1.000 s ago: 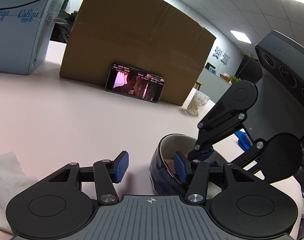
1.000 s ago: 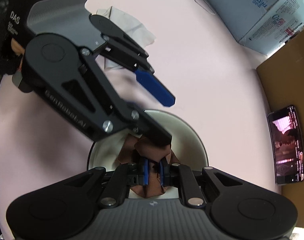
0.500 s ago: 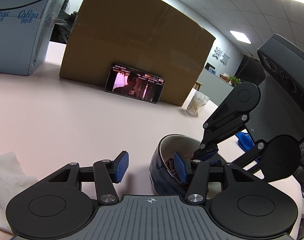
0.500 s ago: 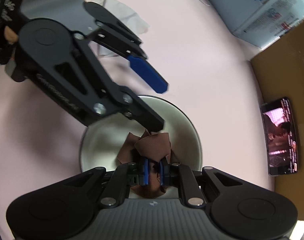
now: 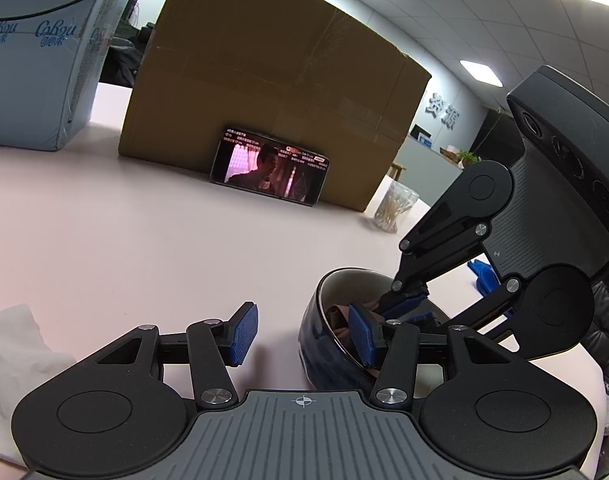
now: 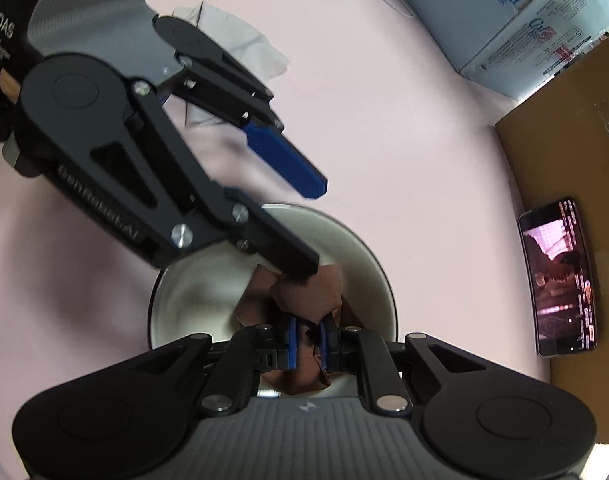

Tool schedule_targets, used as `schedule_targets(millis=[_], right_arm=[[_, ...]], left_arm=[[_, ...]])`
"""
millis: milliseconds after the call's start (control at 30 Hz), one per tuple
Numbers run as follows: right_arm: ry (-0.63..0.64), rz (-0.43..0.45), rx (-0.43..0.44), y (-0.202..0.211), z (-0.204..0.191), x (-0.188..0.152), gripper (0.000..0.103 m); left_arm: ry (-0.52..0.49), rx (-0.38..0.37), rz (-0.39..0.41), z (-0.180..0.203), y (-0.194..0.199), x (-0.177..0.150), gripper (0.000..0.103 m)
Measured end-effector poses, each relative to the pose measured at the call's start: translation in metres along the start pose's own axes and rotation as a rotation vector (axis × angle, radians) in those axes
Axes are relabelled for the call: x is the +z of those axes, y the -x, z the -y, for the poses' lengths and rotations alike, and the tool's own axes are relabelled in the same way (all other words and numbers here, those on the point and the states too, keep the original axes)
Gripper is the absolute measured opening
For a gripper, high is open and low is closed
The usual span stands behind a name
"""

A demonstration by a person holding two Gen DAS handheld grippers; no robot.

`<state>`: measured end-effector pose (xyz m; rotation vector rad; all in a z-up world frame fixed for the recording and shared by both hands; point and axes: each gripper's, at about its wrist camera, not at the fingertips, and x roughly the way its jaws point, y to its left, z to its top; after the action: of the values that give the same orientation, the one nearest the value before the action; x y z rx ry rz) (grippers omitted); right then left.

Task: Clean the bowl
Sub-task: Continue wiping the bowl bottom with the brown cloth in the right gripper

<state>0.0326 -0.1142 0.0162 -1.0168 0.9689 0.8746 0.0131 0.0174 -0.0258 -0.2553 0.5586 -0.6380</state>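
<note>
Right gripper (image 6: 306, 344) fingers clenched on brown cloth (image 6: 308, 292) inside the bowl (image 6: 368, 264) on the table (image 5: 124, 248), pointing straight down; left gripper (image 5: 302, 334) released, fingers straddling the bowl's rim, one inside, one outside.

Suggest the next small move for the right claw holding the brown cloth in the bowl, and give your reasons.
Probably sweep the brown cloth around the pale inner wall of the bowl. The right claw is shut on the cloth, low inside the bowl, while the open left claw straddles the rim, one finger inside, seemingly to steady it.
</note>
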Motion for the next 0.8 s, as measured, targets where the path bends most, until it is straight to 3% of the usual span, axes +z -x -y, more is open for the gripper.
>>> schedule_targets(millis=[200,567,800], right_arm=[[-0.028,0.058,0.062,-0.003,0.011,0.002,0.013],[-0.037,0.039,0.001,-0.016,0.03,0.006,0.014],[-0.037,0.057,0.045,-0.016,0.028,0.01,0.013]], left_arm=[[-0.001,0.001,-0.002,-0.001,-0.001,0.0,0.049],[0.0,0.001,-0.001,-0.003,-0.001,0.002,0.049],[-0.002,0.002,-0.002,-0.003,-0.001,0.001,0.049]])
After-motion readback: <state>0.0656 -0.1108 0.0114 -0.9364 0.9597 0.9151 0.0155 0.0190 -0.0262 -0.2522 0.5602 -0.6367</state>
